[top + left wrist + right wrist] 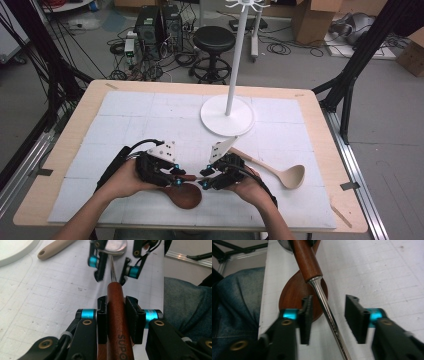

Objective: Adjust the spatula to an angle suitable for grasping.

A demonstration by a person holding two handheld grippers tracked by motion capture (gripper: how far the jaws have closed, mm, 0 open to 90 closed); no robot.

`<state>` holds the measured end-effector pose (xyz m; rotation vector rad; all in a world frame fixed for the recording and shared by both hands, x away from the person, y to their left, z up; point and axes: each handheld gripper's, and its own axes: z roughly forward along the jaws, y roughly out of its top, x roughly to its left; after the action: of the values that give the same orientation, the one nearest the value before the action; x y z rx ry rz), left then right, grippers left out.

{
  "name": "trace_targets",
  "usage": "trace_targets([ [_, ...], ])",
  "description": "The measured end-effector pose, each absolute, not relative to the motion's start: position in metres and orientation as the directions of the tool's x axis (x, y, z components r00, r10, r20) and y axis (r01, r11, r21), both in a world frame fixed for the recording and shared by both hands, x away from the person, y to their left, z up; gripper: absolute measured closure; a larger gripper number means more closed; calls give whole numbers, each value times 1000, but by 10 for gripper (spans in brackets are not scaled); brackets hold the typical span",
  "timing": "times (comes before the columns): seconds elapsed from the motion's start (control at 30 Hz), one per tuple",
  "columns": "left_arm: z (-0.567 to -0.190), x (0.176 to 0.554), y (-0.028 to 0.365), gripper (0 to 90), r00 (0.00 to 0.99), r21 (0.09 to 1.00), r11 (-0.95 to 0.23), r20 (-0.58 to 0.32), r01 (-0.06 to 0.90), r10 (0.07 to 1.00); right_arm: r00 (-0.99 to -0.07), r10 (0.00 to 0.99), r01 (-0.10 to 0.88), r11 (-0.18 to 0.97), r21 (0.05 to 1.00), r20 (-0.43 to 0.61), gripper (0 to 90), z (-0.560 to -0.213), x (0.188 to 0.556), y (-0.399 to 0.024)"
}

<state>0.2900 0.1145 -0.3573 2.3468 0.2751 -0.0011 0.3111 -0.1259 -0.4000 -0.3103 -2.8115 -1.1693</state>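
Screwdriver [117,322] with a reddish wooden handle sits clamped between the jaws of the left gripper [117,320], its steel shaft [328,312] running between the parted, untouching jaws of the right gripper [329,320]. Both hands meet low over the table's [75,150] front edge, above a dark wooden spoon [186,196]; a pale ladle [280,172] lies near the right.

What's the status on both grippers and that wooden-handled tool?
Left gripper shut on wooden handle. Right gripper open, jaws straddling metal shaft, not touching. Dark wooden spoon lies on mat beneath; light wooden spoon off to the right.
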Motion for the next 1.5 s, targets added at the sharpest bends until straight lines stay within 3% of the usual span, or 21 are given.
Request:
trace_targets([
  [0.07,-356,290,115,730,977,702,-684,-83,198,197,-978,147,208,693,691,147,744,-400,312,-125],
  [0.5,-349,292,126,694,969,735,-638,-109,230,223,-989,95,145,689,710,110,805,-396,308,-122],
  [0.6,-346,293,131,571,961,751,-613,-111,248,252,-991,73,130,699,703,111,825,-396,306,-120],
  [0.9,-334,294,154,372,930,809,-511,-114,290,348,-991,90,135,695,706,100,844,-393,304,-123],
  [1.5,-331,298,182,297,892,839,-425,-145,339,427,-989,118,144,678,721,87,845,-389,303,-131],
])
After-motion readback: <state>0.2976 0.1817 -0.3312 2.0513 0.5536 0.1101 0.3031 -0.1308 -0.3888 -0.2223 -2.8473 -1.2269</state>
